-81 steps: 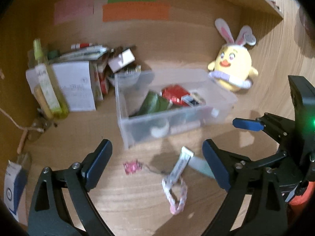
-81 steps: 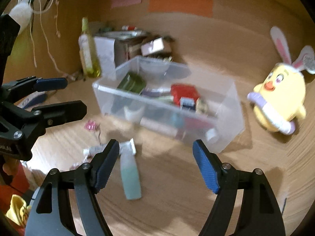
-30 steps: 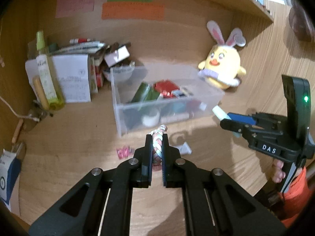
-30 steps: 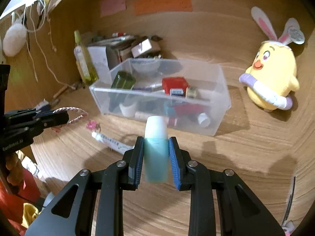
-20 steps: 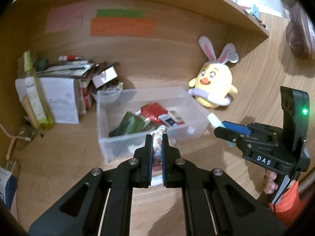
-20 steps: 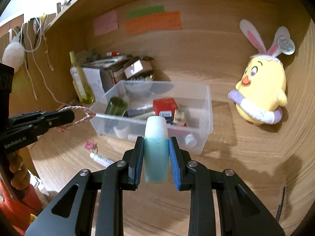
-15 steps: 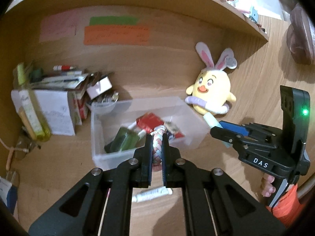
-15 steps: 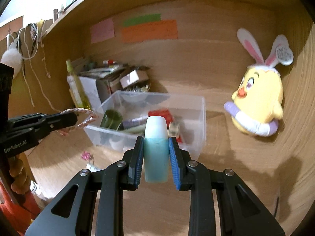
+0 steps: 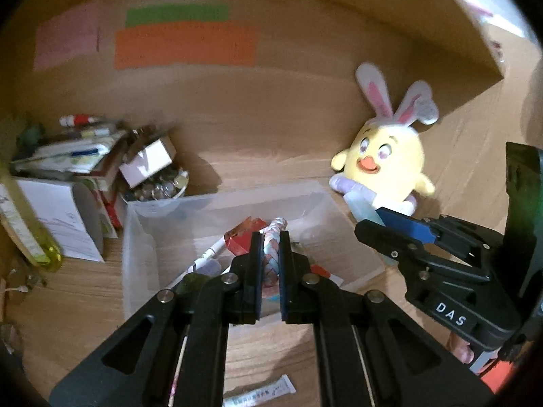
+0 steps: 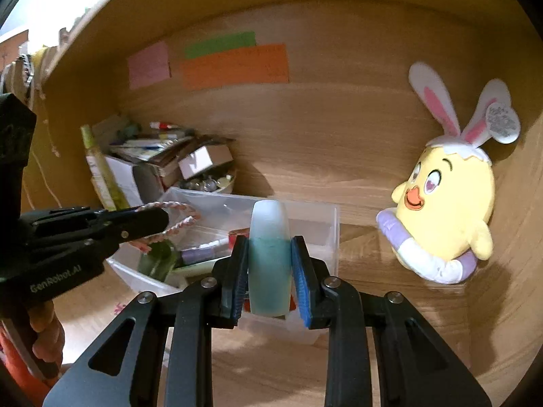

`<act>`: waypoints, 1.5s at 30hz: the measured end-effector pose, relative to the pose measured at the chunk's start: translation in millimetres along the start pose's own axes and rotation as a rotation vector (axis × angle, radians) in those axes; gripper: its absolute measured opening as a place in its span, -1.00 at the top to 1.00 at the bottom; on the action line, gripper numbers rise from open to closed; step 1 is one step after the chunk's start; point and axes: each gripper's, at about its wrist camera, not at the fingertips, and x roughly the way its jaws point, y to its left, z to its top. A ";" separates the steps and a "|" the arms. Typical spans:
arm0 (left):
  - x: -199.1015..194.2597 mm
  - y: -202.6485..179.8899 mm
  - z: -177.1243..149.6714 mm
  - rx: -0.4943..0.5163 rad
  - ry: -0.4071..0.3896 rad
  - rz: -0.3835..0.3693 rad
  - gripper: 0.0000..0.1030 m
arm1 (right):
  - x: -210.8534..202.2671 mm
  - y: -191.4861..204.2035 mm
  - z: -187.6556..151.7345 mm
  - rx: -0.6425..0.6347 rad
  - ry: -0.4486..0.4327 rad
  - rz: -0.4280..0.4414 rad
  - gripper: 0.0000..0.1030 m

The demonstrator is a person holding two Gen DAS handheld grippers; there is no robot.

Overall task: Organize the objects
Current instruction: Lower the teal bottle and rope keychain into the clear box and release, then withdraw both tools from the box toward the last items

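Note:
My left gripper is shut on a pink-and-white braided cord, held over the clear plastic bin. From the right wrist view the cord loops out past the left gripper above the bin's left part. My right gripper is shut on a pale teal tube with a white cap, just in front of the bin. The left wrist view shows the right gripper with the tube at the bin's right end. Inside the bin lie a red packet, a green bottle and other small items.
A yellow chick plush with rabbit ears sits to the right of the bin. Boxes, papers and a yellow-green bottle crowd the back left corner. A white tube and a pink clip lie on the wooden desk in front.
Both grippers have risen and moved forward toward the bin with their objects. The cord now hangs over the bin's inside and the tube is at its front right.

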 end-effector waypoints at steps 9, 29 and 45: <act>45.9 -1.7 -4.6 0.031 0.083 0.029 0.87 | 52.4 -3.4 -10.0 -0.015 0.120 -0.029 0.55; 25.5 -4.6 -5.4 0.041 0.036 0.013 0.11 | 64.8 2.4 -18.1 -0.059 0.163 -0.058 0.38; -64.2 1.2 -18.9 0.055 -0.129 0.071 -0.80 | -12.7 21.8 -15.1 -0.078 0.009 -0.028 -0.52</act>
